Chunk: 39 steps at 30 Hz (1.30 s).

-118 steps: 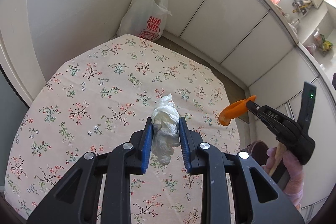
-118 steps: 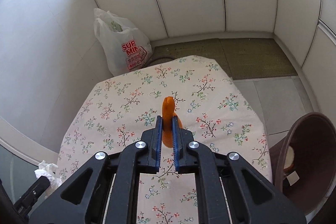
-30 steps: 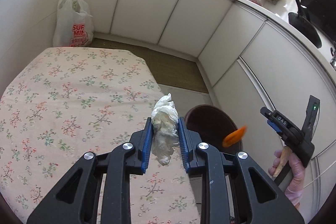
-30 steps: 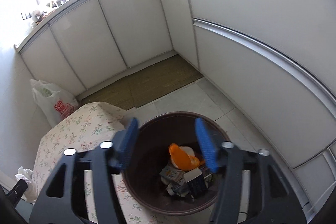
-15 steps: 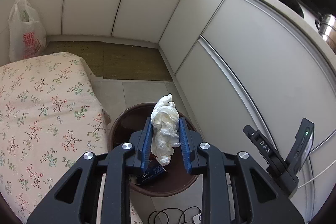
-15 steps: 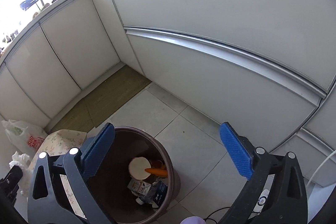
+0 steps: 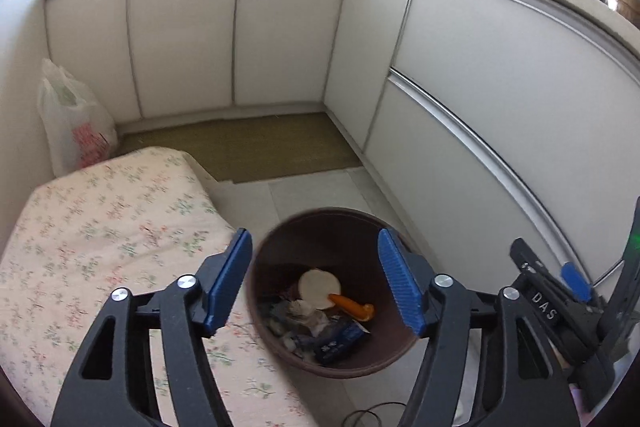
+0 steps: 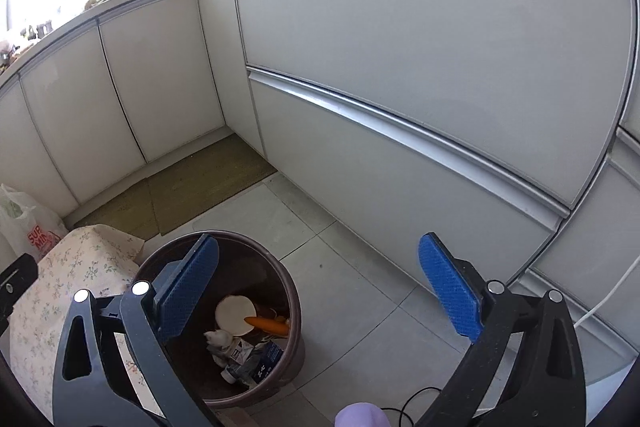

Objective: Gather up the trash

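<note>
My left gripper [image 7: 316, 283] hangs over the brown bin [image 7: 276, 233]. Its blue-padded jaws are opening and nothing is between them. The white tissue wad [image 7: 302, 307] lies inside the bin among other trash, beside the orange peel [image 7: 352, 305]. In the right wrist view my right gripper [image 8: 320, 289] is wide open and empty, over the floor just right of the bin [image 8: 294, 311]. There the tissue wad [image 8: 218, 339] and the orange peel [image 8: 268, 323] show at the bottom.
The table with a floral cloth [image 7: 100, 247] stands against the bin's left side. A white plastic bag [image 7: 72, 123] sits in the far corner by a green mat [image 7: 248, 147]. White cabinet fronts [image 8: 400, 67] close in on the right. A black cable [image 8: 408, 407] lies on the tiles.
The left jaws have parted and the tissue wad has dropped from them into the bin. The right gripper widened fully and swung right, off the bin, after dropping the orange peel.
</note>
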{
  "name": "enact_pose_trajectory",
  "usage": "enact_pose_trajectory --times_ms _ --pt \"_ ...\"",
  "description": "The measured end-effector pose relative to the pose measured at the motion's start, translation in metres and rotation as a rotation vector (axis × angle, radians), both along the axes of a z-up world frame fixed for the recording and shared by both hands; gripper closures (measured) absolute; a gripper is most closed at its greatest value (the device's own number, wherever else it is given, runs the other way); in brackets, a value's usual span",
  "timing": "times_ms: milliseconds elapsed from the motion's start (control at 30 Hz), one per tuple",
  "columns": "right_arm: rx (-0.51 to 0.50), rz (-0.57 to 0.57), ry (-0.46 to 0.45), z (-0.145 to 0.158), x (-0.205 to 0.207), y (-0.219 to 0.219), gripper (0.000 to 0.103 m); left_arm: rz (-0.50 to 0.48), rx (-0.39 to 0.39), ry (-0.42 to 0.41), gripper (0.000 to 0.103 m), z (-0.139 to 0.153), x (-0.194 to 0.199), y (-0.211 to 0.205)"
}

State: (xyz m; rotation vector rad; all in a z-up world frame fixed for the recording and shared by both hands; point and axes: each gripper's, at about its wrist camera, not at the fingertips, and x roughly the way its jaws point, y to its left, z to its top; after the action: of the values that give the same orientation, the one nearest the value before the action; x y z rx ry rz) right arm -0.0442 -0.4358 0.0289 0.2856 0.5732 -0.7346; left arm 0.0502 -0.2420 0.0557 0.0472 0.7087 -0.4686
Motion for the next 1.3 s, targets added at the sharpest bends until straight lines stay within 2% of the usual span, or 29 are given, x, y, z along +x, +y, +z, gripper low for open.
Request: enact_pose_trajectory --times_ms 33,100,167,200,233,333,400,500,600,700,800,933,1300 --pt "-0.028 0.012 -0.001 0.003 -0.004 0.009 0.007 0.029 0.018 -0.058 0.027 0.004 -0.011 0.007" --pt "-0.083 0.012 0.001 0.006 -0.013 0.029 0.007 0.087 0.038 -0.192 0.008 0.014 -0.036 0.023" --pt "-0.125 -0.009 -0.022 0.008 -0.029 0.050 0.007 0.134 0.035 -0.299 0.007 0.019 -0.060 0.042" --pt "-0.127 -0.017 -0.042 0.008 -0.038 0.060 0.007 0.138 0.032 -0.307 0.007 0.019 -0.066 0.051" --pt "-0.109 -0.015 -0.069 0.008 -0.047 0.069 0.007 0.134 0.024 -0.282 0.007 0.017 -0.068 0.059" --pt "-0.010 0.072 -0.123 0.005 -0.060 0.090 0.007 0.119 -0.041 -0.119 0.007 0.003 -0.065 0.091" --pt "-0.014 0.103 -0.131 0.001 -0.063 0.106 0.007 0.142 -0.068 -0.068 0.007 -0.008 -0.069 0.114" --pt "-0.053 0.129 -0.142 -0.010 -0.068 0.128 0.007 0.184 -0.034 -0.087 0.007 -0.021 -0.082 0.135" --pt "-0.018 0.173 -0.150 -0.016 -0.070 0.139 0.007 0.232 -0.021 -0.100 0.007 -0.032 -0.096 0.155" --pt "-0.030 0.209 -0.142 -0.023 -0.073 0.153 0.007 0.278 -0.038 -0.108 0.007 -0.041 -0.097 0.177" --pt "-0.037 0.246 -0.120 -0.029 -0.070 0.164 0.007 0.273 -0.061 -0.095 0.007 -0.045 -0.099 0.192" --pt "-0.071 0.269 -0.132 -0.029 -0.069 0.172 0.007 0.256 -0.056 -0.063 0.007 -0.051 -0.099 0.194" --pt "-0.123 0.316 -0.150 -0.027 -0.073 0.185 0.007 0.247 -0.028 -0.066 0.007 -0.052 -0.103 0.189"
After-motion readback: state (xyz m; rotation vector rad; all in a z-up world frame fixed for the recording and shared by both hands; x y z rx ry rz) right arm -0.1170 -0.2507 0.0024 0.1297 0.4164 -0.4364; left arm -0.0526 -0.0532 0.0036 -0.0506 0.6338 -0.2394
